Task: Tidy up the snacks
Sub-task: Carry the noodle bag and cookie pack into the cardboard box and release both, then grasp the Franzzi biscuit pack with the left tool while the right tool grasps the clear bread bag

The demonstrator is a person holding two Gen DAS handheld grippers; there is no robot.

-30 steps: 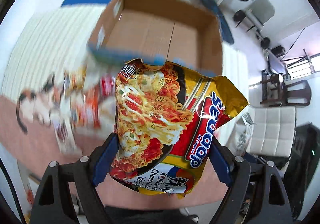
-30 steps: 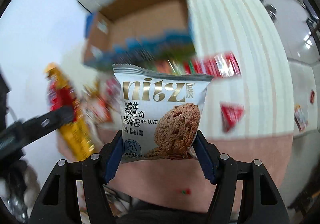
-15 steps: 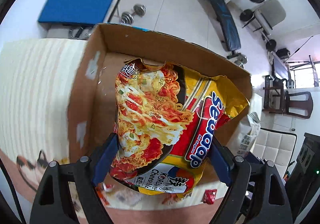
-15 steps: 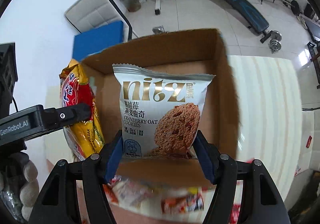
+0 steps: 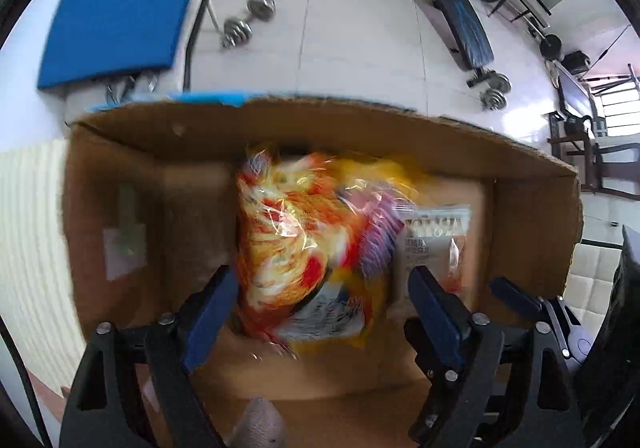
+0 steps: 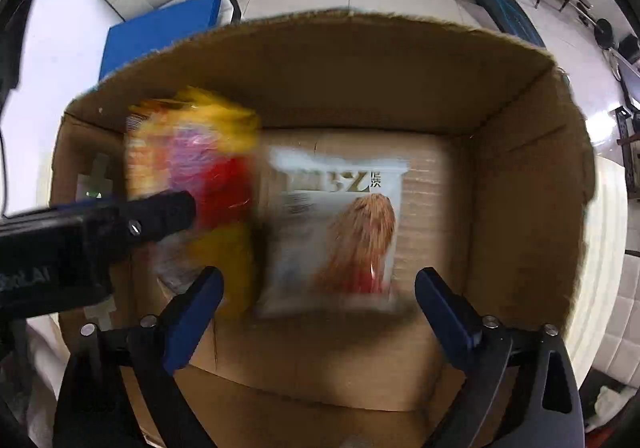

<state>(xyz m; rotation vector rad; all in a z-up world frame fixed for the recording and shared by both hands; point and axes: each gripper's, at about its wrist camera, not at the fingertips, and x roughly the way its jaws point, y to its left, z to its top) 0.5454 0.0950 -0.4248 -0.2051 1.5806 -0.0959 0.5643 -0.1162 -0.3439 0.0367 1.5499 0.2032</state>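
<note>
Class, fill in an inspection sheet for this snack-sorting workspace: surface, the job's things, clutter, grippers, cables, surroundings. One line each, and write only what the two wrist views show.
Surface: pale ribbed tabletop under and beside the cardboard box.
Job's things: noodle packet and cookie packet, both blurred, inside the box, side by side.
Clutter: nothing seen in the box besides the two packets.
Grippers: left gripper and right gripper both over the box; their jaws have just been opening, and now stand apart with neither packet pressed.
Cables: a dark cable at the left edge of the right wrist view.
Surroundings: tiled floor, blue mat, dumbbell, weight bench, chairs.
</note>
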